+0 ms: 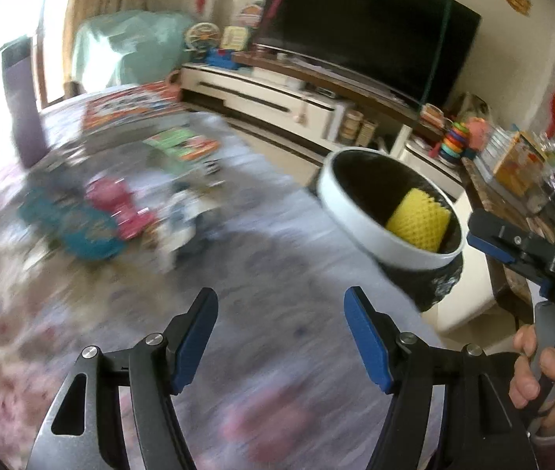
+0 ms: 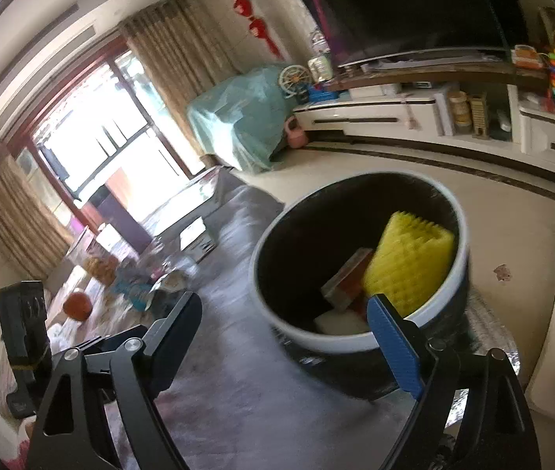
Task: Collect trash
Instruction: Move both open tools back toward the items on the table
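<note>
A white-rimmed trash bin (image 1: 360, 235) with a black liner stands on the grey carpet, ahead and to the right of my left gripper (image 1: 281, 297), which is open and empty. The bin (image 2: 340, 342) holds a yellow foam net (image 2: 410, 262), an orange box (image 2: 346, 278) and a white scrap (image 2: 340, 321). My right gripper (image 2: 285, 301) hangs open and empty just before the bin's near rim. Blurred teal packets (image 1: 73, 223) and a pink packet (image 1: 120, 211) lie on the carpet at the left.
A white TV cabinet (image 1: 262, 98) with a dark screen (image 1: 363, 27) runs along the far wall. Picture books (image 1: 183, 143) lie on the carpet. A hand (image 1: 544, 372) grips the other tool at the right. A teal-draped piece of furniture (image 2: 238, 125) stands by the window.
</note>
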`<state>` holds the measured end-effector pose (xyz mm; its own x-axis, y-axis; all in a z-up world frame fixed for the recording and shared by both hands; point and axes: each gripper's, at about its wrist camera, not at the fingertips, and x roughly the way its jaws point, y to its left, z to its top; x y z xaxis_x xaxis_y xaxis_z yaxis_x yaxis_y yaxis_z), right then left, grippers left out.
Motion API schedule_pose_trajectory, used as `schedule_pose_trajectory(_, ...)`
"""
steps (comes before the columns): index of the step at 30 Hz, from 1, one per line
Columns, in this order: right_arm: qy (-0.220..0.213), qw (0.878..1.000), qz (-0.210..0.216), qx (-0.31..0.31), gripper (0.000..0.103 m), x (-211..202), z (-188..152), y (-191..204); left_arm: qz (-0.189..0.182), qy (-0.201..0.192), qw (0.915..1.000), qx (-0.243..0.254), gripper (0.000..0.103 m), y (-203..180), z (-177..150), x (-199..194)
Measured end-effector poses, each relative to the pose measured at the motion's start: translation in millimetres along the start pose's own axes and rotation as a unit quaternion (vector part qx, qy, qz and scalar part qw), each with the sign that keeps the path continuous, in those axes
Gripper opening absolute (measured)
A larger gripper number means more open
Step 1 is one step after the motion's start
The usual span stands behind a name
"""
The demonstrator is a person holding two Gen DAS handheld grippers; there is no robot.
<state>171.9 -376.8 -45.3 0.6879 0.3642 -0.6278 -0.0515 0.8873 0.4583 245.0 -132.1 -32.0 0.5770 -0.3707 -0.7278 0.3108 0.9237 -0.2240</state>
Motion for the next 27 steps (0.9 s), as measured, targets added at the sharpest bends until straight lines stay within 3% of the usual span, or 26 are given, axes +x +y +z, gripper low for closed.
schedule_pose_trajectory(6, 0.019, 0.999, 0.02, -0.021, 0.088, 13, -15, 30, 0.026, -0.005, 0.9985, -0.049, 0.067, 44, -21, -29)
schedule_pose_trajectory(16, 0.053, 0.995, 0.059, -0.056, 0.088, 45, -34, 78, 0.061, -0.008, 0.9938, -0.092, 0.066, 85, -35, -54)
schedule_pose_trajectory(27, 0.073, 0.992, 0.077, -0.062, 0.088, 82, -38, 99, 0.064, -0.005, 0.9908, -0.12, 0.066, 112, -28, -42)
